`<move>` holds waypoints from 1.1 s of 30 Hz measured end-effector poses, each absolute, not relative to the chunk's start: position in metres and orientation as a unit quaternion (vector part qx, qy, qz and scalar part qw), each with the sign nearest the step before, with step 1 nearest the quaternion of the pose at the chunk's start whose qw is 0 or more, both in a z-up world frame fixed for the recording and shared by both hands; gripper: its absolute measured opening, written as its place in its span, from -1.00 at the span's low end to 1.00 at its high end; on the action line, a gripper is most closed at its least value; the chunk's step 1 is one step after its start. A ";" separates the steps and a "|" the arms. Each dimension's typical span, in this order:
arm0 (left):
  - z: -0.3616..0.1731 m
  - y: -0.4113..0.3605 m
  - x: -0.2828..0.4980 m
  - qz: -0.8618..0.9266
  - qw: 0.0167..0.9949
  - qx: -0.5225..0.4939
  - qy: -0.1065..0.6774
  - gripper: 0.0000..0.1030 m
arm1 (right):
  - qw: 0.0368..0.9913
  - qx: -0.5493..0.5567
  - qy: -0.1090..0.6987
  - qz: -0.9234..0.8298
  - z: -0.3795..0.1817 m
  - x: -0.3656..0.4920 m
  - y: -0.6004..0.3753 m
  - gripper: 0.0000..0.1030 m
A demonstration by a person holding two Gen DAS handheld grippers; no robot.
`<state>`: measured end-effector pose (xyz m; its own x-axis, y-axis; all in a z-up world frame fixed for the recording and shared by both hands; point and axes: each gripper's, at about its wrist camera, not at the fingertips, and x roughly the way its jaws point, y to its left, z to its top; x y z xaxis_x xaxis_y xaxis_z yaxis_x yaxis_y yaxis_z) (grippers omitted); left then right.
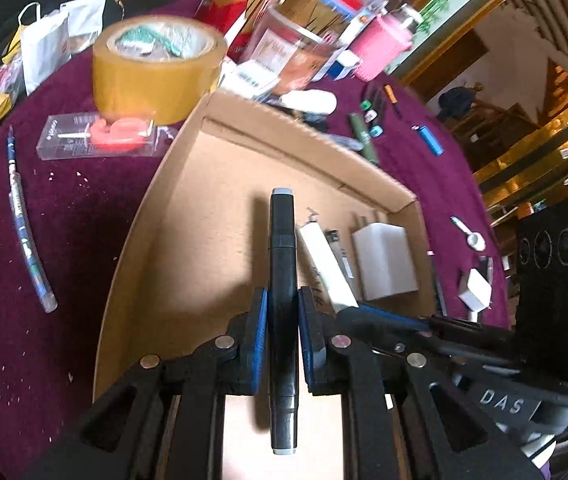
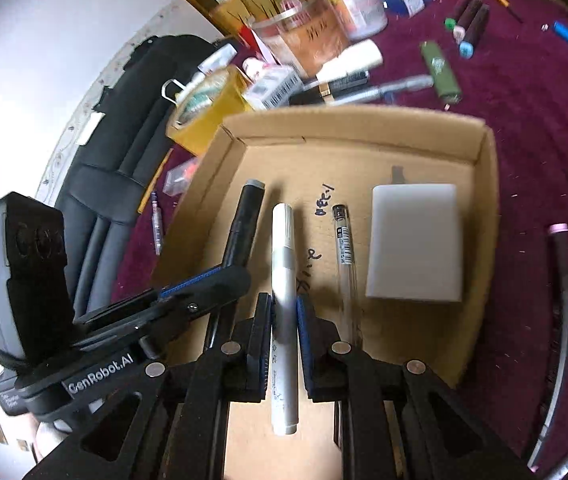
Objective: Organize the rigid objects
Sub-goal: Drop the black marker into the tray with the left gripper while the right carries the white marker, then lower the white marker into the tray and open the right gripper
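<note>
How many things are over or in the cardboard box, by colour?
Black: 1, the black marker held in the left gripper
White: 2, the white pen in the right gripper, and the white block
Clear: 1, the clear pen
Total: 4

Each camera sits on its own gripper and looks steeply down along the fingers, very near the cardboard box (image 1: 244,168). The left view comes from the left side, the right one from the right; both share the box (image 2: 364,128), its white charger (image 1: 384,264) and the purple tablecloth (image 2: 524,120)
</note>
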<state>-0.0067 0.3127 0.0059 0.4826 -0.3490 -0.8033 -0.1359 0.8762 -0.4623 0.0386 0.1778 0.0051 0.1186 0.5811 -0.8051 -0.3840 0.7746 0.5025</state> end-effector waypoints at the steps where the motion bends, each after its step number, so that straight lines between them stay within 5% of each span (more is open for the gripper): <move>1: 0.003 0.313 -0.004 -0.063 0.825 -0.239 0.509 -0.73 | 0.743 0.083 0.582 0.319 0.001 0.041 0.180 -0.72; 11: 0.004 0.310 0.018 -0.056 0.831 -0.235 0.501 -0.71 | 0.783 0.042 0.556 0.276 0.004 0.070 0.198 -0.72; 18: 0.013 0.324 0.005 -0.070 0.830 -0.285 0.474 0.04 | 0.791 0.045 0.544 0.277 0.006 0.071 0.199 -0.67; 19: 0.020 0.323 -0.002 -0.066 0.836 -0.283 0.466 0.19 | 0.790 0.051 0.543 0.281 0.007 0.070 0.196 -0.62; 27: 0.061 0.318 -0.043 -0.067 0.862 -0.287 0.412 0.37 | 0.802 0.068 0.513 0.297 0.031 0.052 0.161 -0.30; 33: 0.095 0.279 -0.071 -0.080 0.896 -0.224 0.374 0.55 | 0.868 -0.001 0.427 0.253 0.075 0.007 0.103 0.17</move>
